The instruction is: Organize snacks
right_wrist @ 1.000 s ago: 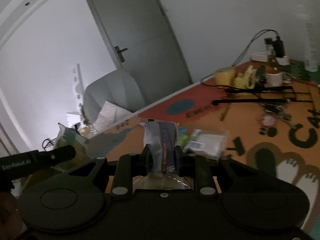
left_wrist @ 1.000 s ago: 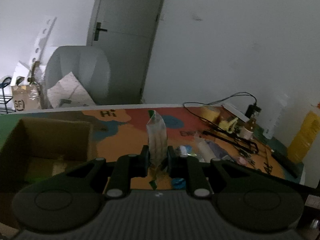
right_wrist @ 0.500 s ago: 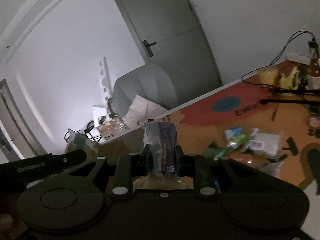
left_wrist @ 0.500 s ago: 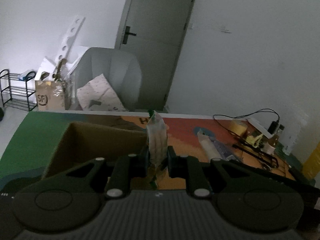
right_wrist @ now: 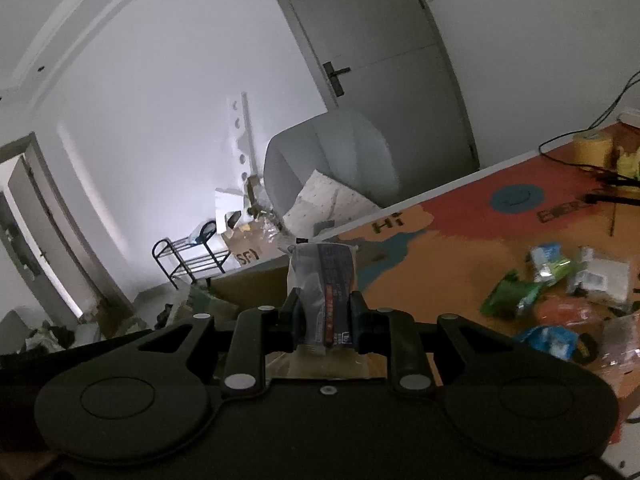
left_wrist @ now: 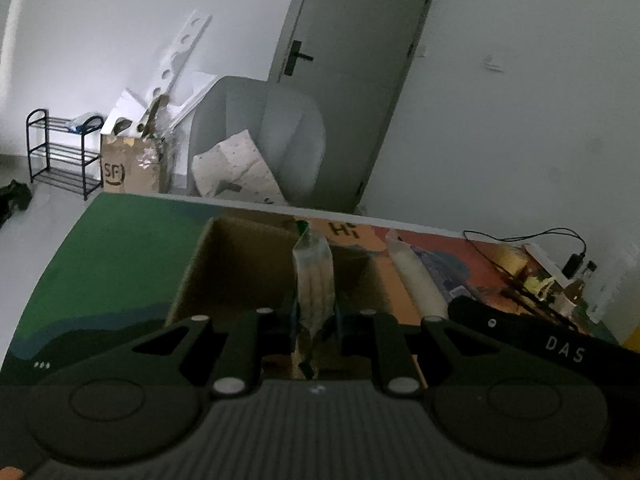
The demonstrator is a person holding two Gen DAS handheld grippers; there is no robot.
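My left gripper (left_wrist: 315,314) is shut on a clear snack packet (left_wrist: 313,280) with a green tip, held upright over the open cardboard box (left_wrist: 240,256). The right gripper's black body (left_wrist: 540,340) juts in from the right, and the pale packet it carries (left_wrist: 414,276) shows edge-on beside the box. In the right wrist view my right gripper (right_wrist: 325,320) is shut on a grey snack packet (right_wrist: 324,280) with a red stripe, in front of the box's rim (right_wrist: 248,280). Several loose snack packets (right_wrist: 560,280) lie on the colourful mat to the right.
The box stands on a table with a green and orange mat (left_wrist: 120,264). Cables, a tape roll (right_wrist: 592,148) and small tools crowd the far right end. Beyond the table are a grey chair (left_wrist: 260,136), a cardboard carton (left_wrist: 128,168), a black rack (left_wrist: 60,152) and a door (left_wrist: 352,72).
Both grippers have swung left from the snack pile towards the cardboard box, each still holding its packet. The box now sits right under the left gripper, and the right gripper has come into the left view.
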